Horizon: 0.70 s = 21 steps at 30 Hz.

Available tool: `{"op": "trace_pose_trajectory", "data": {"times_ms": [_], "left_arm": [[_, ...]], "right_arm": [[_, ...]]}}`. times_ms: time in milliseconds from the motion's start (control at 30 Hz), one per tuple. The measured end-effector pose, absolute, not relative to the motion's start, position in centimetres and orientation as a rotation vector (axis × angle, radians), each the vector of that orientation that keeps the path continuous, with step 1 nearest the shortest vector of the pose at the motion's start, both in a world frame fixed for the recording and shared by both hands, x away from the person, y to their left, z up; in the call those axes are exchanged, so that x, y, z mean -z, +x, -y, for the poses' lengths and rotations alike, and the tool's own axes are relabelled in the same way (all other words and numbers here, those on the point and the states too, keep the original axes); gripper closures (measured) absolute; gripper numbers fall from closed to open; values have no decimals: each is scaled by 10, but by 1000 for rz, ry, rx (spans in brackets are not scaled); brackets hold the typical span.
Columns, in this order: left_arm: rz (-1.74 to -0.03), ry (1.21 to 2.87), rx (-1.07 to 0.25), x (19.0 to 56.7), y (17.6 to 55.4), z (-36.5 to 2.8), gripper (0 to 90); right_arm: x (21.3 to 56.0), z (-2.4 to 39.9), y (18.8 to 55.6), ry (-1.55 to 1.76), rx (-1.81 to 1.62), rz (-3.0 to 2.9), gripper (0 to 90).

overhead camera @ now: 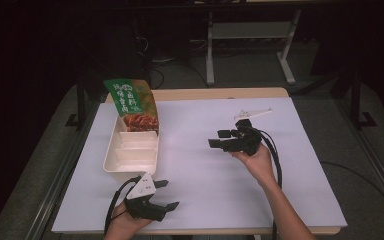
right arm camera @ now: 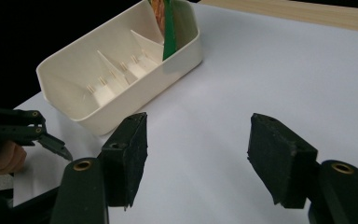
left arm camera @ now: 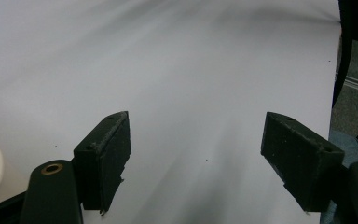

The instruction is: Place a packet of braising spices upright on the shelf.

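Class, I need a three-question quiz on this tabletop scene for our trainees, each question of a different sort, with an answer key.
1. True or false: the green packet stands in the far end compartment of the cream divided box.
2. Which gripper is nearer the box: A left gripper, B right gripper?
3. Fill in: both grippers' jaws are ___.

Key: 1 true. 2 A. 3 open, holding nothing.

Lab: white-topped table (overhead camera: 280, 165), dark room, desk frames (overhead camera: 250, 45).
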<state>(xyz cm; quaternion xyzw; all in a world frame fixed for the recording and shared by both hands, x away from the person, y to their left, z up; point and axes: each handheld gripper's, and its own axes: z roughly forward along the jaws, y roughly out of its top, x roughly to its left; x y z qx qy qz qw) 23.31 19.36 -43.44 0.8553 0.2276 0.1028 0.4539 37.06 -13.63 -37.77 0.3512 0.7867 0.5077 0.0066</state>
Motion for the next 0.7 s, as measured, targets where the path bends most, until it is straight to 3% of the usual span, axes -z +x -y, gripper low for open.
{"op": "trace_pose_trajectory", "data": {"times_ms": [700], "left_arm": [[-564,2112,-255,434,234,-195,234]], "right_arm": [[396,162,340,1116,-1497,-2494,339]]}}
